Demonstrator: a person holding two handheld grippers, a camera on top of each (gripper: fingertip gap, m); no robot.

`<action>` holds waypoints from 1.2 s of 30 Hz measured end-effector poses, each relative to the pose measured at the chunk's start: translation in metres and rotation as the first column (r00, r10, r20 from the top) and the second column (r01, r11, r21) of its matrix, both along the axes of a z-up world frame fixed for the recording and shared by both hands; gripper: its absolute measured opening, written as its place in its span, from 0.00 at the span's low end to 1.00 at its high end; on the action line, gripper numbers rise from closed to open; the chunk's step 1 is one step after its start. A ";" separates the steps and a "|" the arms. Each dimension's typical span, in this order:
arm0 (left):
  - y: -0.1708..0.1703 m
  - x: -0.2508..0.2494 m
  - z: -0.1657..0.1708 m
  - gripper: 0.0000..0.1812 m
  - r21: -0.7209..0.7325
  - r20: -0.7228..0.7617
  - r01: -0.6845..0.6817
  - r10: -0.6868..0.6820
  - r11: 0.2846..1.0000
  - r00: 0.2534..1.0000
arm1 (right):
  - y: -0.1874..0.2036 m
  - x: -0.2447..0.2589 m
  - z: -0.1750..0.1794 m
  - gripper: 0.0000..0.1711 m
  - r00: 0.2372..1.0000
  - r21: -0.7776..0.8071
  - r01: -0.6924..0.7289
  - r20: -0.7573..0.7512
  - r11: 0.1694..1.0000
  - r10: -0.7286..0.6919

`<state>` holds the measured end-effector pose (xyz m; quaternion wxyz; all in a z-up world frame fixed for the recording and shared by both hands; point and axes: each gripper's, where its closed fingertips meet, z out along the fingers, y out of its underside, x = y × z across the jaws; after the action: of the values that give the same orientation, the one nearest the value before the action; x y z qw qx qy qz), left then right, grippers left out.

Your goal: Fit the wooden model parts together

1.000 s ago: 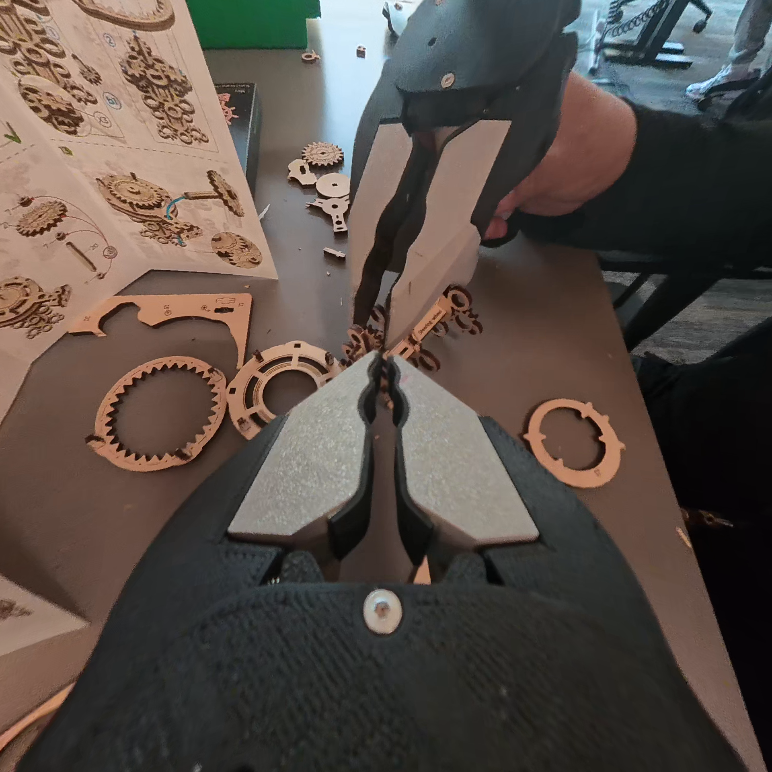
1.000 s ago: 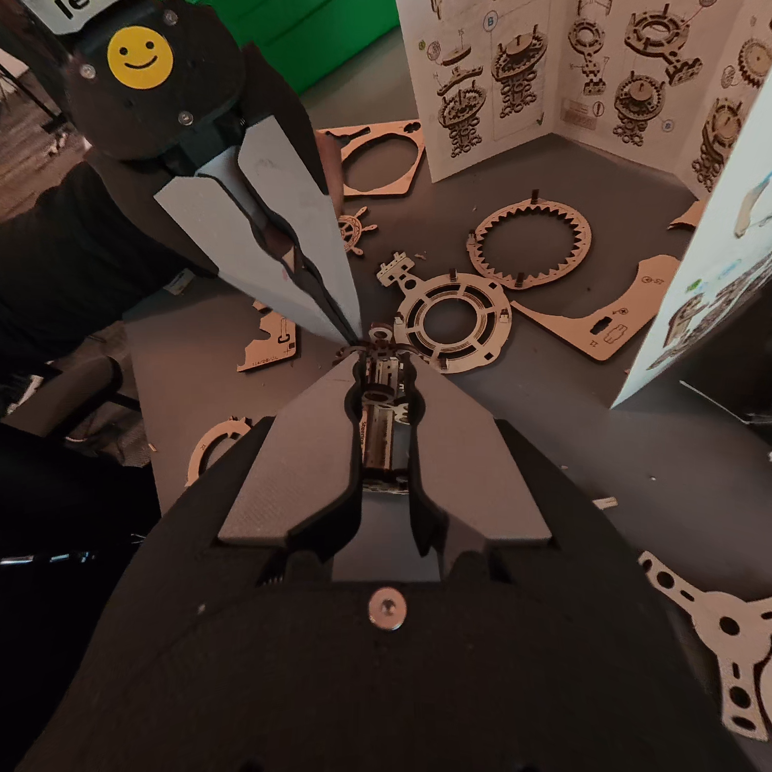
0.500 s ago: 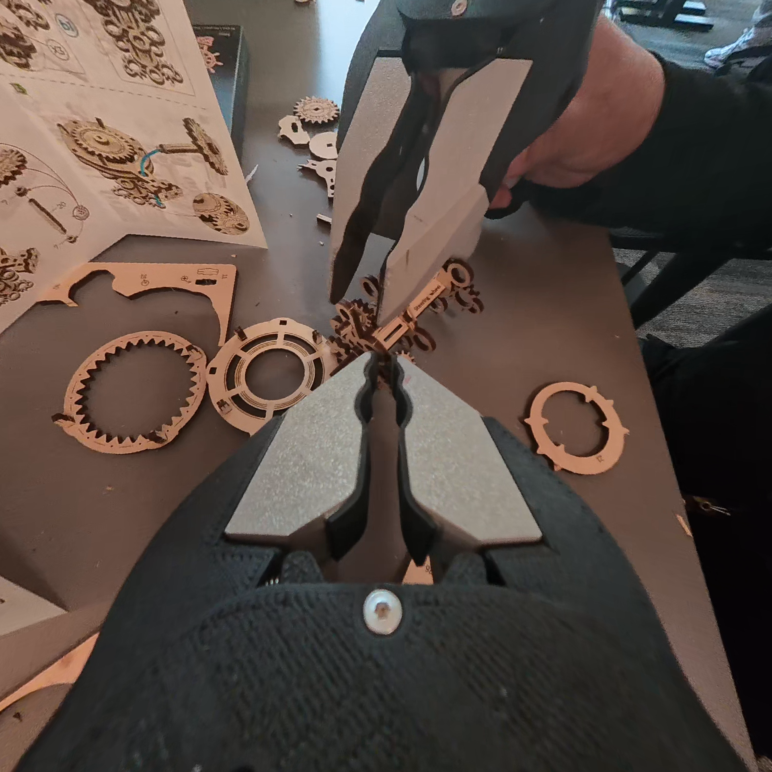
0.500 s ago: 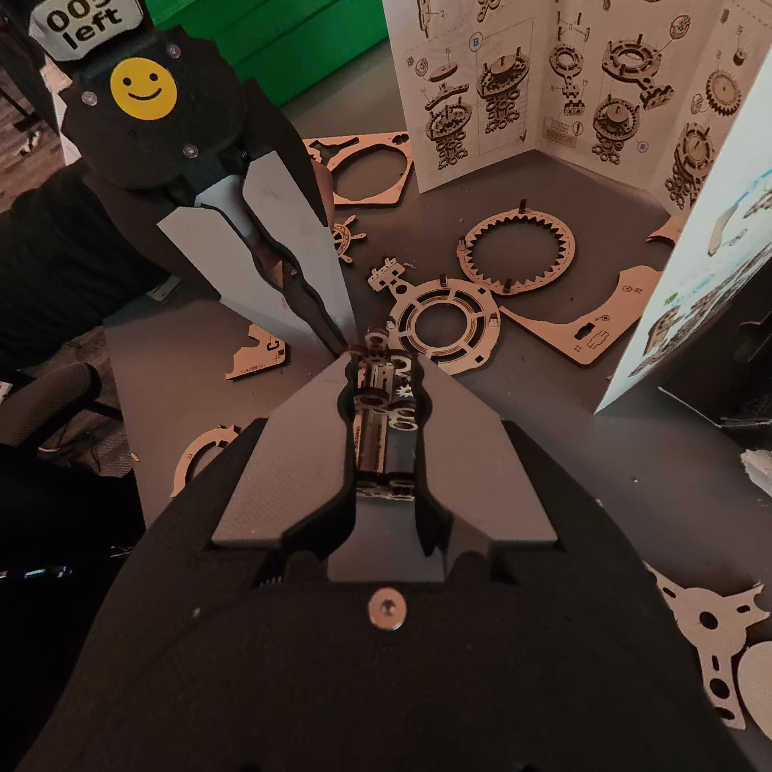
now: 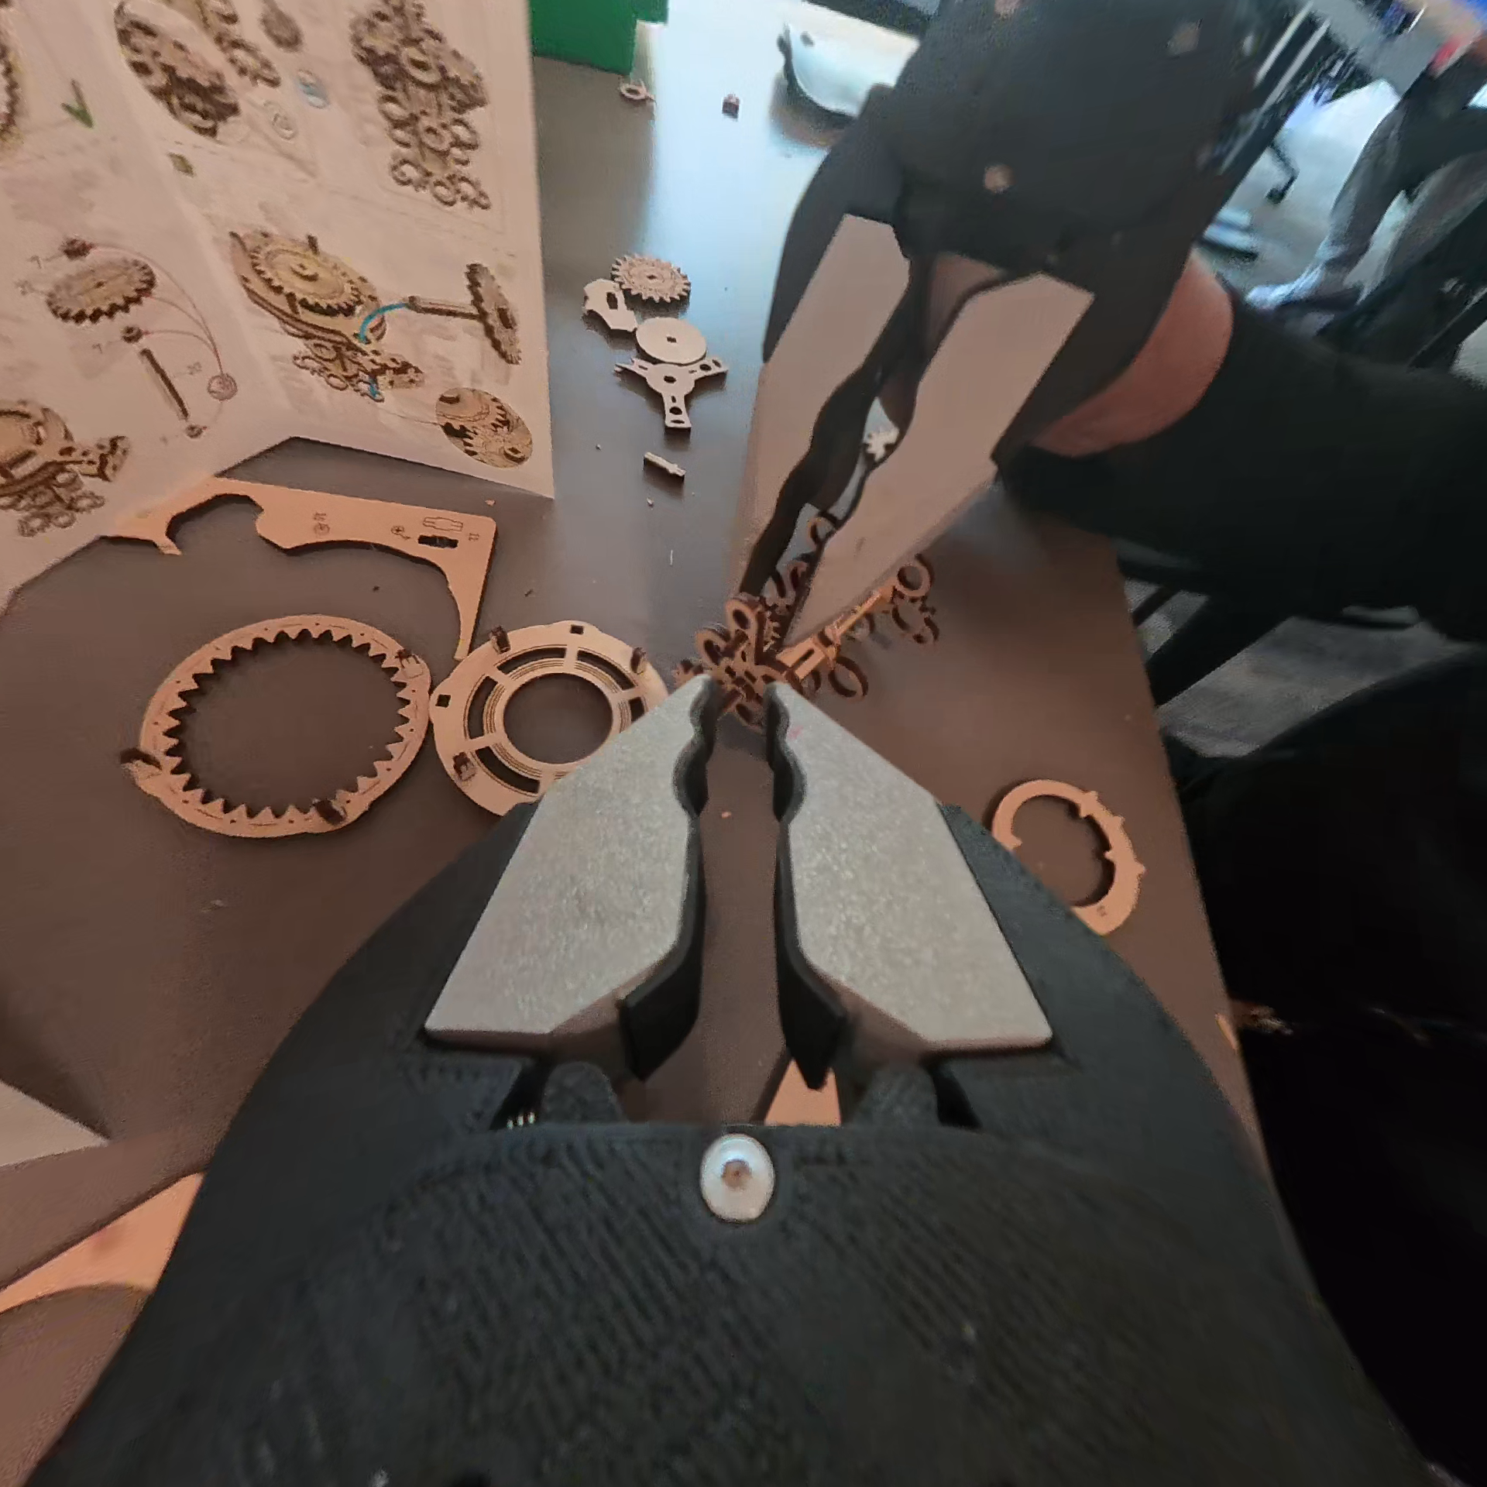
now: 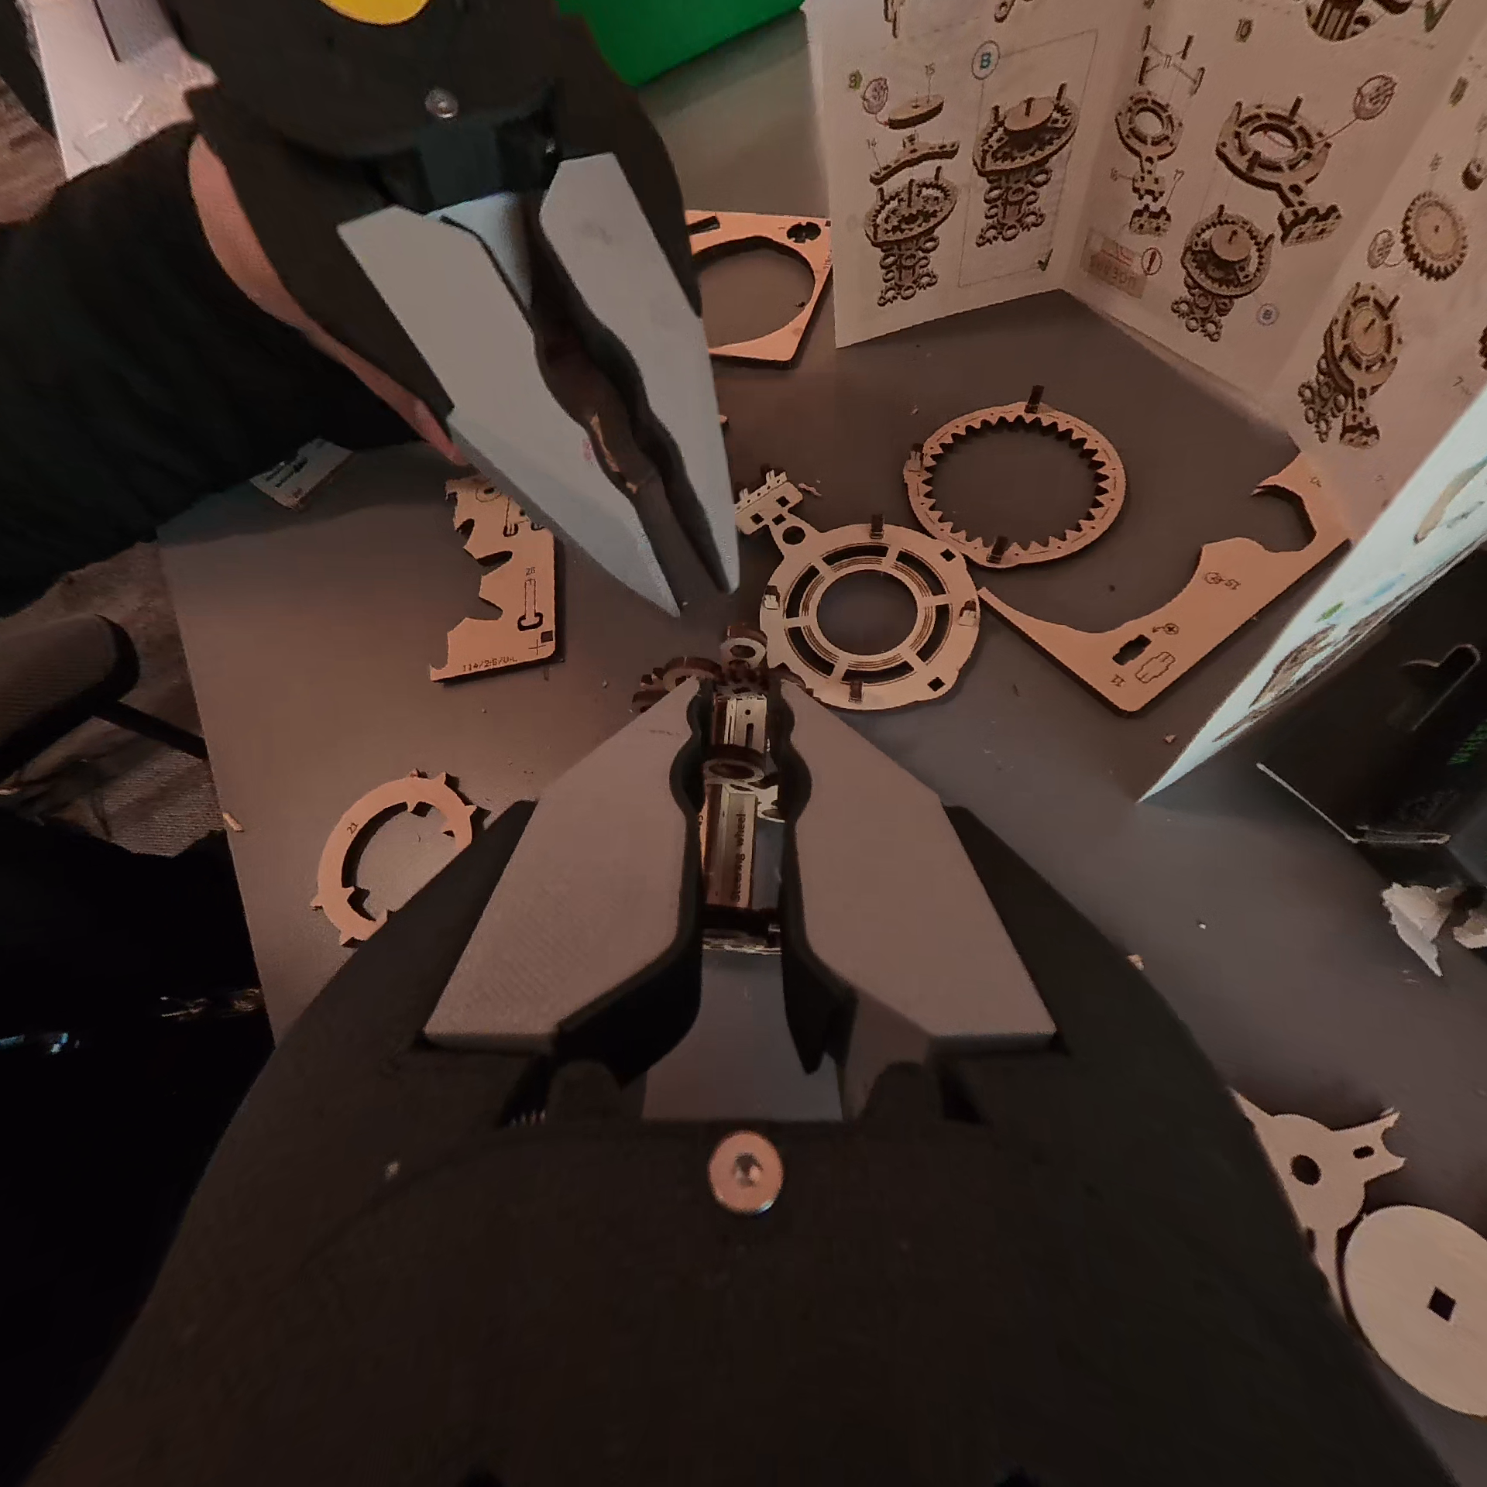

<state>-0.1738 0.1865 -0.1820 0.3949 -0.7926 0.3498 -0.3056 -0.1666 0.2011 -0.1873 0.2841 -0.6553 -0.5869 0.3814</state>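
My right gripper (image 6: 740,692) is shut on a small wooden assembly (image 6: 734,837), a shaft with little gears and loops, held lengthwise between the fingers just above the dark table (image 6: 322,644). In the left wrist view the assembly (image 5: 736,644) sticks out under the right gripper (image 5: 776,611). My left gripper (image 5: 740,696) sits just short of the assembly, its jaws a narrow gap apart with nothing between them. In the right wrist view the left gripper (image 6: 702,595) hangs slightly above and behind the assembly, not touching it.
A toothed ring (image 5: 282,724), a round slotted frame (image 5: 547,716) and an off-cut sheet (image 5: 322,523) lie to the left. A small notched ring (image 5: 1066,853) lies to the right. A folded instruction sheet (image 5: 282,201) stands behind. Loose gears (image 5: 660,338) lie farther back. My left and right fingertips are right by each other.
My left gripper's jaws have parted slightly and it has drawn back from the assembly. My right gripper still holds the assembly and has lowered it toward the table.
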 end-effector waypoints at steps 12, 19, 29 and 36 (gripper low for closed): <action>-0.004 0.011 -0.002 0.01 -0.120 0.140 0.083 -0.066 0.989 0.988 | -0.010 -0.001 0.001 0.05 0.993 0.094 -0.114 0.000 0.989 0.114; -0.010 0.011 0.001 0.00 -0.012 0.092 0.133 -0.131 0.991 0.987 | -0.015 -0.001 0.002 0.08 0.989 -0.016 -0.144 -0.037 0.989 0.143; -0.010 0.009 -0.004 0.00 0.005 0.030 0.102 -0.102 0.995 0.994 | -0.017 -0.001 0.002 0.12 0.990 -0.048 -0.135 -0.051 0.990 0.133; -0.011 0.009 -0.002 0.01 -0.058 0.093 0.093 -0.087 0.994 0.992 | -0.018 -0.006 0.005 0.12 0.990 0.023 -0.130 -0.056 0.991 0.131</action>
<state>-0.1643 0.1758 -0.1842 0.3711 -0.7734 0.3574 -0.3693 -0.1725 0.1833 -0.1824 0.2817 -0.6015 -0.6239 0.4119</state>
